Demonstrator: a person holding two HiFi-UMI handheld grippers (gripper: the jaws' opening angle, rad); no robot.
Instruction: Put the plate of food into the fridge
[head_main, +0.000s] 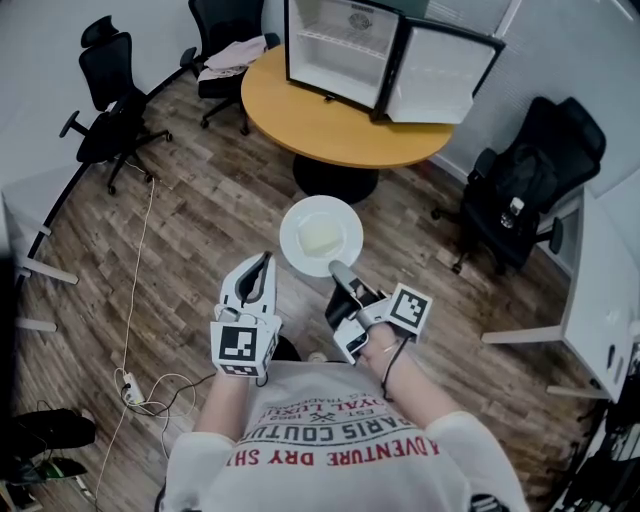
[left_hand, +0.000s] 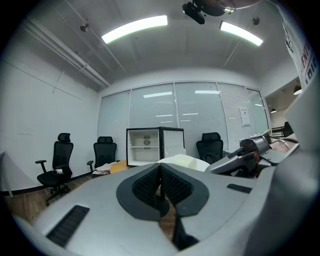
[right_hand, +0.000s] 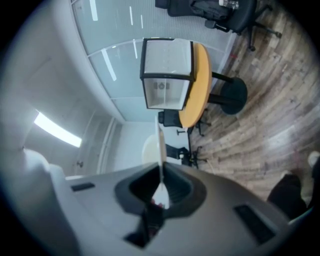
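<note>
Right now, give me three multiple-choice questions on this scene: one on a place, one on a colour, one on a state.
1. Where does the fridge stand?
A. on the floor
B. on the table
C. on a chair

2. What colour is the plate?
A. white
B. blue
C. black

3. How is the right gripper?
A. open, empty
B. shut, empty
C. shut on the plate

Answers:
1 B: the head view shows the fridge sitting on the round tabletop.
2 A: the plate shows white against the wood floor.
3 C: the right gripper view shows the plate's edge pinched between the jaws.
</note>
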